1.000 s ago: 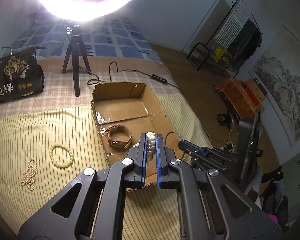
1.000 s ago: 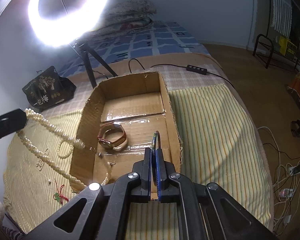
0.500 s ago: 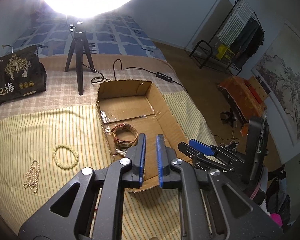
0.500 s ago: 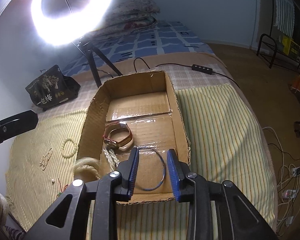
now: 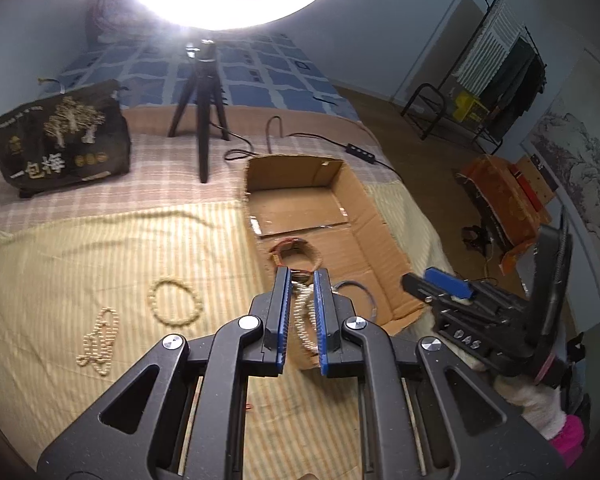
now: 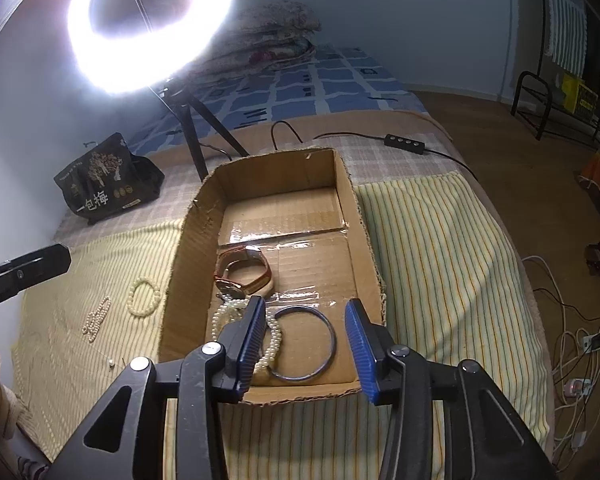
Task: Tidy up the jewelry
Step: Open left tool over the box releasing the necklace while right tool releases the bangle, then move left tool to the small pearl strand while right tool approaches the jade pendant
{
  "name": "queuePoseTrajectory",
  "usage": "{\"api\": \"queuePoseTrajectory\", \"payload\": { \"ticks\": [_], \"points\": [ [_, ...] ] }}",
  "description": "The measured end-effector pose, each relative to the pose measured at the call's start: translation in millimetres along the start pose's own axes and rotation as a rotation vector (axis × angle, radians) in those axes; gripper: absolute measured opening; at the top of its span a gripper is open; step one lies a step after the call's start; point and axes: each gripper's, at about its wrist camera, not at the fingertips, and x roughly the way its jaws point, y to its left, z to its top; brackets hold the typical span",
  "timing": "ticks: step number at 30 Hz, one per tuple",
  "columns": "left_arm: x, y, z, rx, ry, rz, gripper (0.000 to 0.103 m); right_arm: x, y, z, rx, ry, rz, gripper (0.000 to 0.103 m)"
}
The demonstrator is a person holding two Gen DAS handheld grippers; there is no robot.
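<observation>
An open cardboard box sits on the striped cloth. Inside it lie a brown-strapped watch, a long pearl necklace and a thin blue bangle. My right gripper hovers over the box's near end. Its jaws are opening, and the bangle lies loose on the floor below them. My left gripper holds nothing, its pads a narrow gap apart; it hangs over the cloth left of the box. A bead bracelet and a small pearl strand lie on the cloth.
A ring light on a tripod and a black printed bag stand behind the box. A cable with a controller crosses the far cloth. The bed drops to the floor on the right, where wires lie.
The left gripper let the pearl necklace fall into the box and drew back to the left. The right jaws parted and the blue bangle dropped to the box floor.
</observation>
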Motion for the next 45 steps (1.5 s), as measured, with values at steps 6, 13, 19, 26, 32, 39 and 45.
{"api": "queuePoseTrajectory", "payload": {
  "ticks": [6,13,19,26,32,39,45],
  "points": [
    [-22.7,27.1,-4.2,0.014,-0.025,0.072,0.009,-10.7,13.1,-0.1,-0.015,-0.026,0.024,0.054],
    [-44.8,69.0,-14.7,0.014,-0.039,0.155,0.018,-22.2,36.5,-5.4,-0.058,-0.049,0.065,0.064],
    [-50.3,101.6,-27.3,-0.022,-0.02,0.169,0.024,-29.2,60.7,-17.7,-0.113,-0.044,0.113,0.069],
    [-57.2,139.9,-35.3,-0.08,-0.007,0.185,0.024,-28.9,92.6,-41.1,-0.197,-0.002,0.164,0.071],
    [-48.5,173.9,-42.2,-0.17,0.038,0.171,0.024,-21.7,119.8,-62.0,-0.272,0.046,0.208,0.073],
    [-26.8,188.5,-55.0,-0.208,0.119,0.169,0.025,-3.3,152.3,-86.8,-0.403,0.112,0.244,0.076],
    [-15.4,186.9,-58.1,-0.196,0.143,0.168,0.042,16.6,171.5,-106.5,-0.507,0.181,0.256,0.076]
  ]
}}
